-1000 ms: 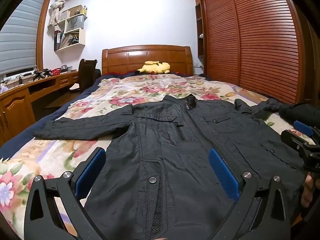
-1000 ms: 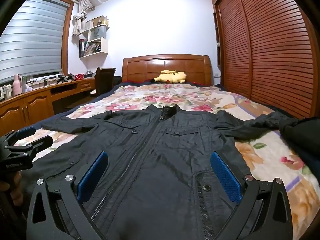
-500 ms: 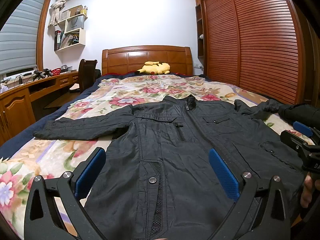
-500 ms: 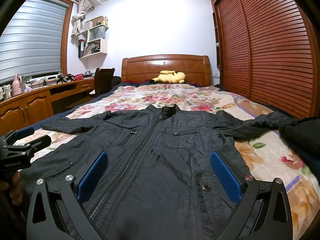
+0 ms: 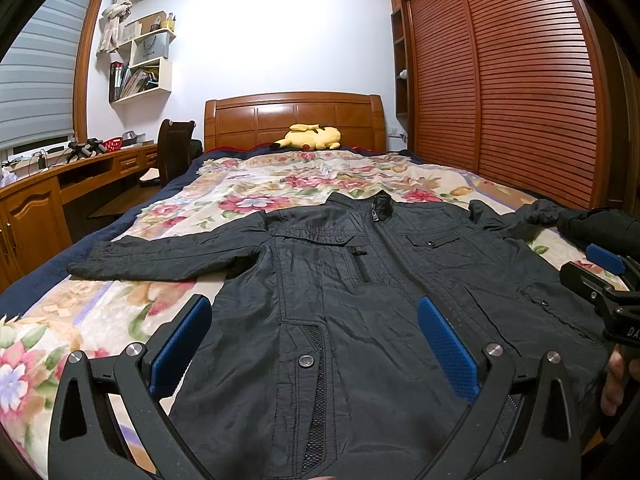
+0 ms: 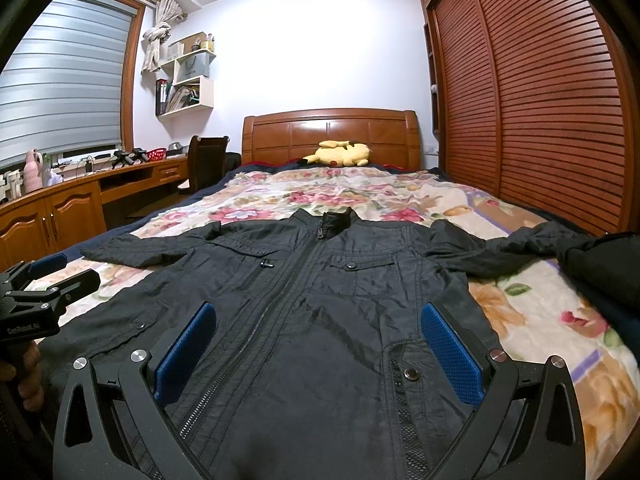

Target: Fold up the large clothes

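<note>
Black jacket spread front-up and zipped on the floral bedspread, collar toward the headboard, hem toward the cameras. The hem itself is cut off by the lower frame edge in both views, behind the gripper bodies. The sleeve on the desk side lies flat and straight, its cuff ending short of the bed's edge. The opposite sleeve is rumpled, and its end runs into a dark bundle at the wardrobe side; where the sleeve stops cannot be made out.

Left gripper: jaws spread wide, blue pads apart, nothing between them, poised over the jacket's lower left part. Right gripper: likewise released and empty, over the lower front beside the zip. Whether either touches the cloth cannot be told. Each gripper shows at the margin of the other's view, with part of a hand on its handle.

Bare bedspread lies on both sides of the jacket body and between collar and plush toy, which rests by the headboard. A desk and chair run along one side of the bed, a slatted wardrobe along the other.
</note>
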